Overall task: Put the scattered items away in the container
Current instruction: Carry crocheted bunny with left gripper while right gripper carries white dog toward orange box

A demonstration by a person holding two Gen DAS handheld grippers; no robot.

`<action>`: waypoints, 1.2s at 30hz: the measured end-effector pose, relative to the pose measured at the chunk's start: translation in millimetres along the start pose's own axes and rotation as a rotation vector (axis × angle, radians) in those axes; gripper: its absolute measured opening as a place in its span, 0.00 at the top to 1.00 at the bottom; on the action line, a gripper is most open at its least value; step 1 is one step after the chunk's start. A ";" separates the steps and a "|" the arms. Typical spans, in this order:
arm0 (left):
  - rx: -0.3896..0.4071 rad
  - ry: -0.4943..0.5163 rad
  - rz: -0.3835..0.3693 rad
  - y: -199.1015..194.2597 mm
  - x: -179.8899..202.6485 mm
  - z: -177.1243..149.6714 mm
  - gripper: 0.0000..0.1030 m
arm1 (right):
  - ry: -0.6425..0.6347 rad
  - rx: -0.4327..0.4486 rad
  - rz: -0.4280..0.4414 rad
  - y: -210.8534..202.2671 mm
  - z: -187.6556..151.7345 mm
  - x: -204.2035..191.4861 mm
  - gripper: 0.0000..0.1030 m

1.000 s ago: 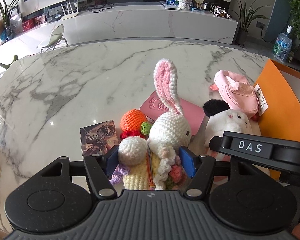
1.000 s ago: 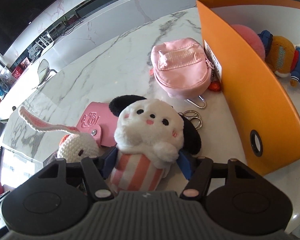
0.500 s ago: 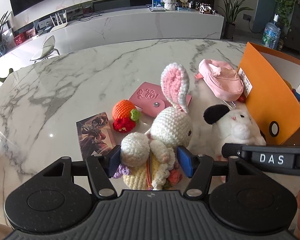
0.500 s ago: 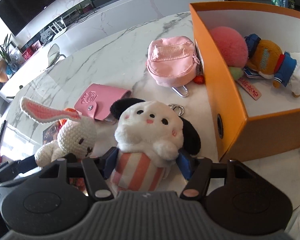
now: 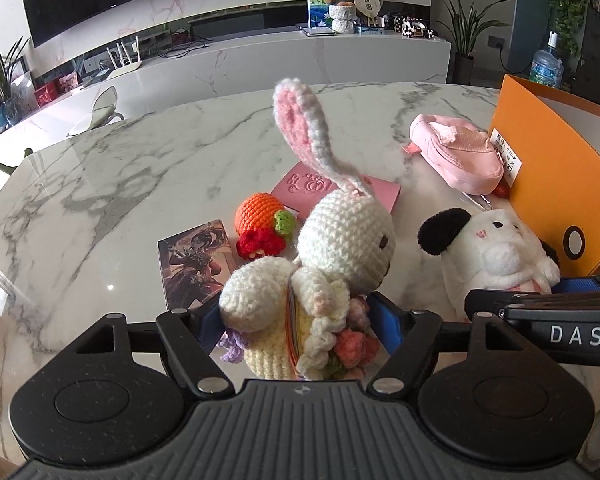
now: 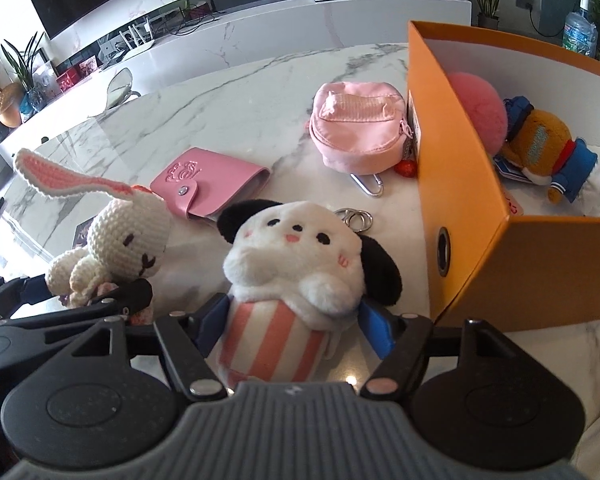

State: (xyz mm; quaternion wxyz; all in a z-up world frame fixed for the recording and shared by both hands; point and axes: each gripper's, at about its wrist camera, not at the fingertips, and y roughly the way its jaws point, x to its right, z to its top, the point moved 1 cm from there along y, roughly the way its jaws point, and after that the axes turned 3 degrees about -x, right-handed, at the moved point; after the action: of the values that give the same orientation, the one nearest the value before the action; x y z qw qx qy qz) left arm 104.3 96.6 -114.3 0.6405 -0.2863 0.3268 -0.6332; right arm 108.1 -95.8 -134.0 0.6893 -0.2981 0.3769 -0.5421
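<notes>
Two handheld grippers carry soft toys above a white marble table [image 5: 148, 168], each clamped on its load. The left gripper [image 5: 298, 322] holds a crocheted white rabbit [image 5: 340, 240] by the body, its blue pads pressed narrow against the yarn on either side, one pink-lined ear standing up toward the far side. The right gripper [image 6: 292, 324] has its jaws closed on a black-eared plush dog [image 6: 300, 248] in a pink-striped outfit, gripped around the lower body with the face turned toward the camera.

The two toys hang side by side, the rabbit to the left of the dog. To the right stands the open orange box [image 6: 456, 184], its near corner just beside the dog. Inside it lie a pink pompom [image 6: 480, 104] against the left wall and, to its right, a brown plush in blue clothes [image 6: 552, 148].

On the table, a pink mini backpack [image 6: 358, 128] rests against the box's left outer wall, with a silver carabiner [image 6: 368, 186] on its near side. A pink snap card holder [image 6: 210, 184] lies farther left. In the left wrist view, a crocheted orange carrot [image 5: 260, 216] sits just near of that holder, and a picture card [image 5: 196, 260] lies flat to the carrot's left. A pair of metal key rings [image 6: 354, 216] lies behind the dog's head.
</notes>
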 end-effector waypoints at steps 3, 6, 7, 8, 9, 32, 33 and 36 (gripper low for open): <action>0.023 -0.011 -0.011 -2.6 -2.2 -2.3 0.20 | 0.008 -0.003 0.018 3.3 -1.3 1.6 0.28; 0.038 -0.011 -0.009 -8.8 -0.8 -2.8 0.26 | -0.014 0.012 0.020 2.3 -4.0 -1.5 0.33; 0.042 -0.011 -0.008 -11.1 -0.2 -2.8 0.29 | -0.026 0.019 0.017 1.2 -4.4 -3.1 0.34; 0.046 -0.012 -0.006 -13.4 0.5 -2.8 0.30 | -0.028 0.021 0.020 -0.4 -4.8 -3.5 0.35; 0.044 -0.019 -0.005 -15.3 0.1 -3.1 0.32 | -0.031 0.024 0.023 -2.0 -5.2 -4.0 0.36; 0.229 -0.072 -0.115 -115.2 28.9 28.1 0.35 | -0.030 0.302 0.093 -116.5 3.2 10.0 0.36; 0.235 -0.067 -0.128 -117.2 33.3 31.6 0.35 | -0.024 0.317 0.095 -123.1 4.0 13.7 0.36; 0.254 -0.053 -0.166 -123.2 46.6 41.8 0.35 | -0.013 0.359 0.090 -141.2 6.7 25.7 0.36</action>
State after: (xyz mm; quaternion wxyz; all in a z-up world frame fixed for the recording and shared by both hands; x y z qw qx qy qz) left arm 59.4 43.9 5.3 0.6254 -0.2456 0.2021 -0.7125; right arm 43.2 -153.9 -19.8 0.7574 -0.1565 0.2826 -0.5675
